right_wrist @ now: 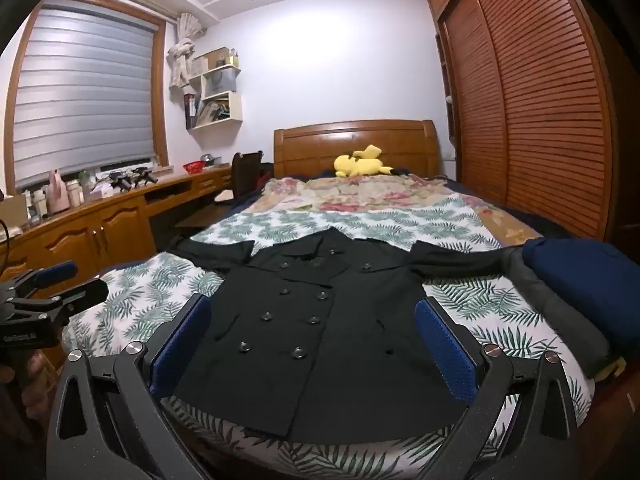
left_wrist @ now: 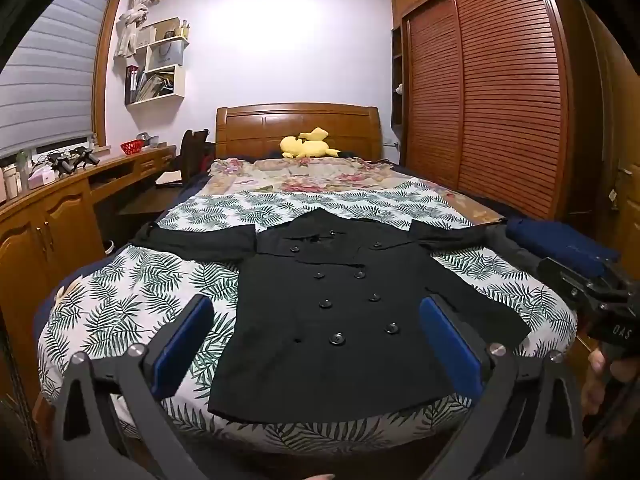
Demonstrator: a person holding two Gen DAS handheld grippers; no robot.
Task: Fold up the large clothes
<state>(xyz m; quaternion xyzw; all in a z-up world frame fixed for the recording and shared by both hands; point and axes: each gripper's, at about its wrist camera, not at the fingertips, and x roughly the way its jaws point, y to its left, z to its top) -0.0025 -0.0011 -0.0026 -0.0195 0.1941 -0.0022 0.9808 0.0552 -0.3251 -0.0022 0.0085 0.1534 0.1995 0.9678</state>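
Note:
A black double-breasted coat lies flat, front up, on the bed's leaf-print sheet, collar toward the headboard. Its left sleeve and right sleeve are spread out to the sides. My left gripper hovers over the coat's hem at the foot of the bed, open, with nothing between its blue pads. My right gripper hangs beside it over the same coat, also open and holding nothing. In the right wrist view the left gripper shows at the left edge.
Folded navy and grey clothes are stacked on the bed's right edge by the right sleeve. A floral blanket and a yellow plush toy lie near the wooden headboard. A desk runs along the left, a slatted wardrobe along the right.

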